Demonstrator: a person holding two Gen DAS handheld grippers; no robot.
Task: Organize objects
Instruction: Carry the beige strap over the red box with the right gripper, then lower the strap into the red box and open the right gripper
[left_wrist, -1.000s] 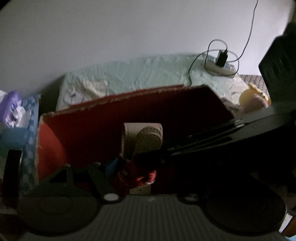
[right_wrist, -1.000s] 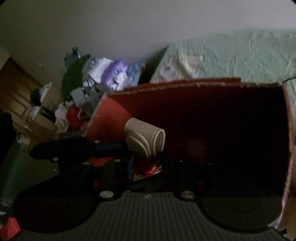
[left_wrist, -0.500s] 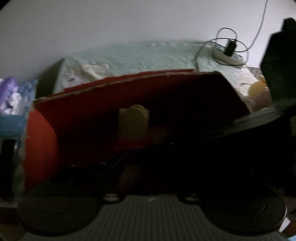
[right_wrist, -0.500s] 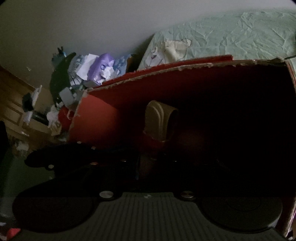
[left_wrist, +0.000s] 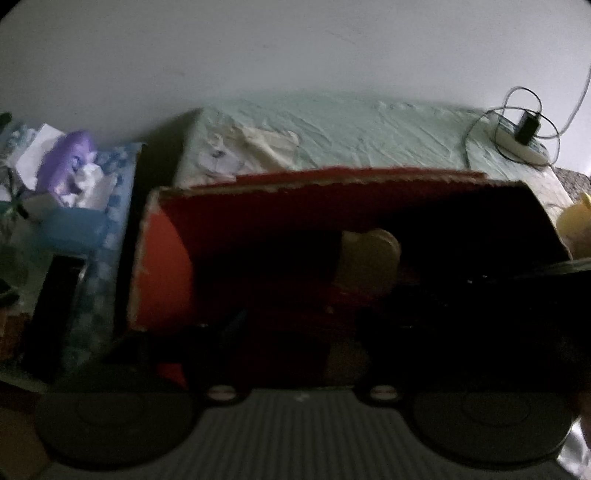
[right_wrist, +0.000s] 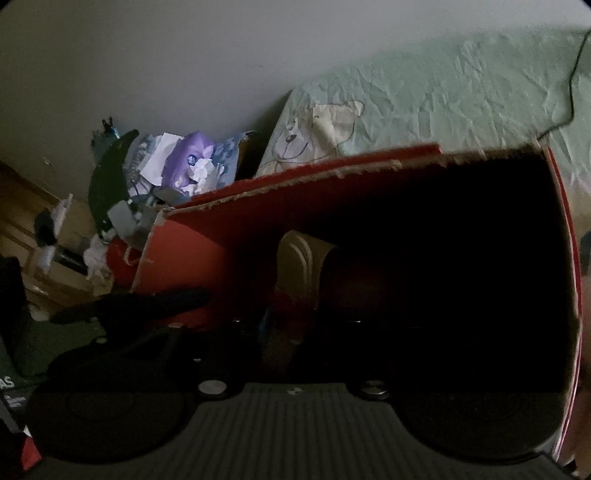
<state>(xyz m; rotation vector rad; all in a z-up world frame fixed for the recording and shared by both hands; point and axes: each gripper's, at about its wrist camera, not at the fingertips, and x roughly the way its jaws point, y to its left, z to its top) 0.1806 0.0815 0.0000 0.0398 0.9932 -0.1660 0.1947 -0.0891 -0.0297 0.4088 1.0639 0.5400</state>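
A beige shoe stands sole-up deep inside the red cardboard box, whose torn rim frames both views. Both grippers reach into its dark interior; whether their jaws are wide or closed cannot be told. A cluttered bin sits left, the bed behind.

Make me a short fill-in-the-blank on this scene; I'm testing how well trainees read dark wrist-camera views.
1. The beige shoe sits inside a ___ cardboard box.
2. The cover on the bed behind the box bears a drawing of a ___.
3. In the left wrist view, a black charger is plugged into a white ___.

Missing words: red; bear; power strip
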